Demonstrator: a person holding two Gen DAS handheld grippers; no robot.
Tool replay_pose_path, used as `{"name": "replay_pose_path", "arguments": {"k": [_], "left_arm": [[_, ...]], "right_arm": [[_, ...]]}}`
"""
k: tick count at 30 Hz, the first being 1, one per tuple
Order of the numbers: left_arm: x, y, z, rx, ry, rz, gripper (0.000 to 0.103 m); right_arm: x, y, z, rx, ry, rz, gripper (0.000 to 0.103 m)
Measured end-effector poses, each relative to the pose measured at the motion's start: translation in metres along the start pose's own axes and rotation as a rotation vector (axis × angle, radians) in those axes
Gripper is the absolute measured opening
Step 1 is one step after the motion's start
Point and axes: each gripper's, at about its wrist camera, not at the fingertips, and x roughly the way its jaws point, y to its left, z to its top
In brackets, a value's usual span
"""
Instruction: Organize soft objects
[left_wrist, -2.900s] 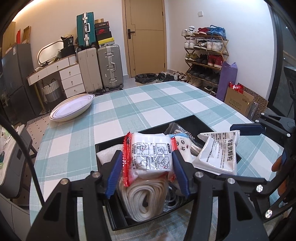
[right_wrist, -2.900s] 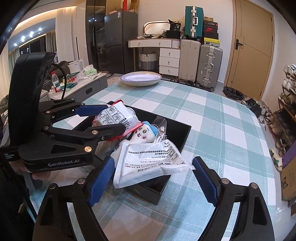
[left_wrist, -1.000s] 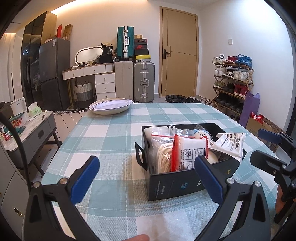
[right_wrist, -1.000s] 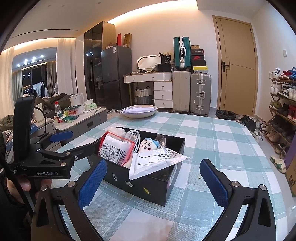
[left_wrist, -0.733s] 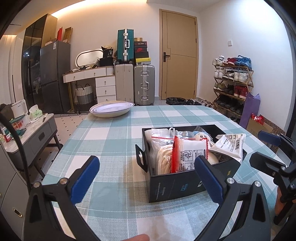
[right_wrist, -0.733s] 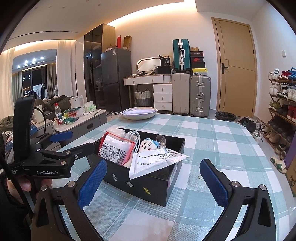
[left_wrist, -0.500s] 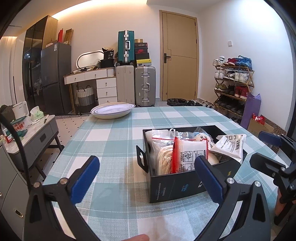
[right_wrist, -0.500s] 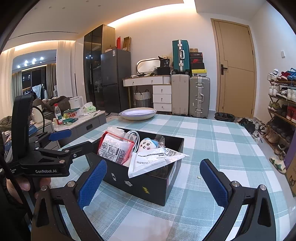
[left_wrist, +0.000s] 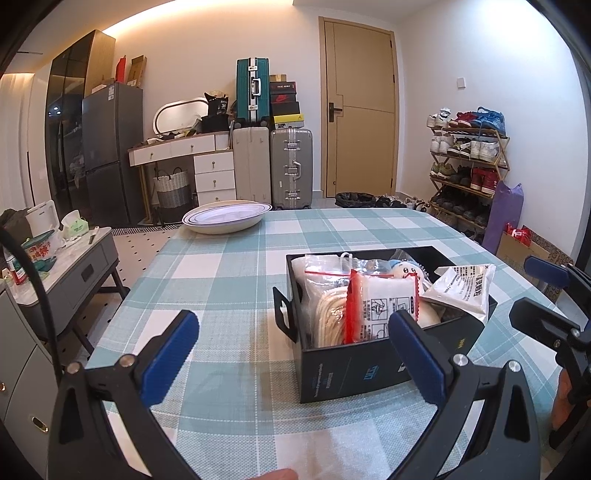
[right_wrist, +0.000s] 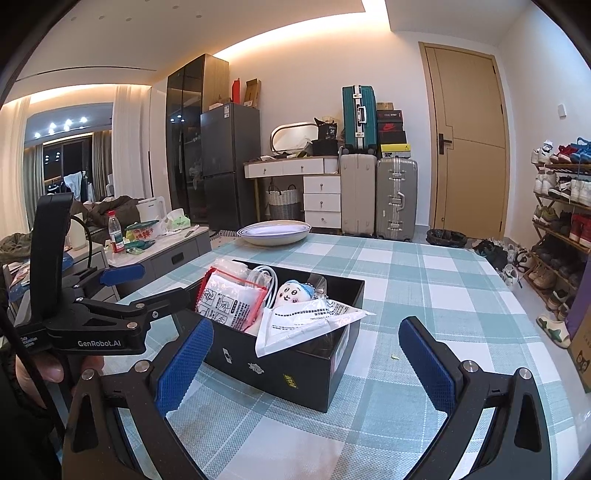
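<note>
Both tongs spread wide, holding nothing: left gripper (left_wrist: 291, 354), right gripper (right_wrist: 304, 360) | soft packets (right_wrist: 231, 302) sit in black box (left_wrist: 354, 369) on table (left_wrist: 229, 280) | likely light, squishy, slippery; pinch the middle.

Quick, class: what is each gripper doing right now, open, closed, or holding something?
Left gripper: open, holding nothing, short of the black box.
Right gripper: open, holding nothing.

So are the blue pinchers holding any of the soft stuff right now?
No, nothing is held. The left gripper and right gripper are both open, and the packets sit in the black box.
</note>
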Motion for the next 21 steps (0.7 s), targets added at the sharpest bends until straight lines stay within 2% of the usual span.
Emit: {"name": "replay_pose_path", "arguments": {"k": [21], "left_arm": [[-0.0023, -0.0004, 0.0015, 0.006, -0.007, -0.002, 0.103]], "right_arm": [[-0.0043, 0.0003, -0.0013, -0.003, -0.019, -0.001, 0.102]]}}
